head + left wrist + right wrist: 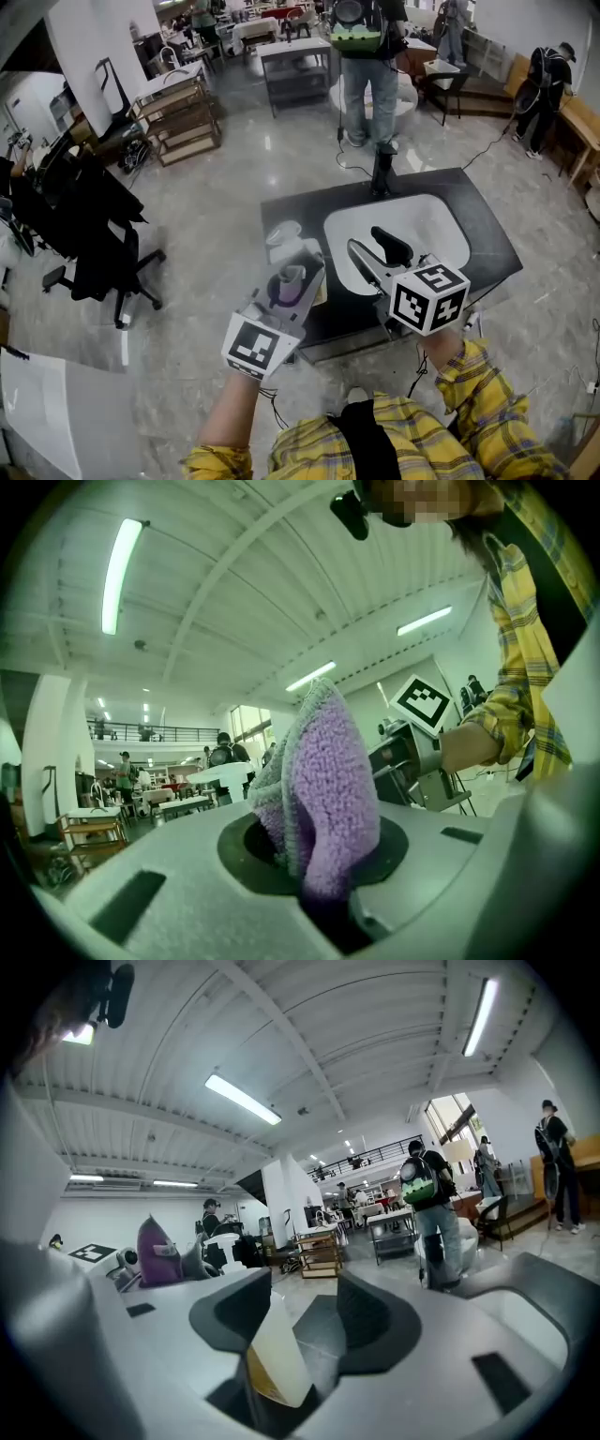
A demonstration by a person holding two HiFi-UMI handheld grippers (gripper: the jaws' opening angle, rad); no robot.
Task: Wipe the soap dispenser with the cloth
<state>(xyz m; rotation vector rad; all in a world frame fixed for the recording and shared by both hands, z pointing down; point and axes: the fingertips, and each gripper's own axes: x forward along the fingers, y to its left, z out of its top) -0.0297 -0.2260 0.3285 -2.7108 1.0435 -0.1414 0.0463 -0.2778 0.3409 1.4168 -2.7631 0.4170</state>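
Note:
My left gripper (289,284) is shut on a purple and grey cloth (319,789), which bunches up out of its jaws. It hovers over the front left of the dark table (487,239). A white soap dispenser (284,237) stands on the table just beyond it and shows small in the right gripper view, soap dispenser (223,1241). My right gripper (373,246) stands open over the white basin (436,225). A pale bottle-like piece with a yellow lower part (274,1358) leans on its left jaw, apart from the right jaw.
A person in jeans with a green backpack (368,56) stands just behind the table. A black office chair (103,258) is on the left, with wooden shelves (183,117) beyond it. A cable runs across the floor at the right.

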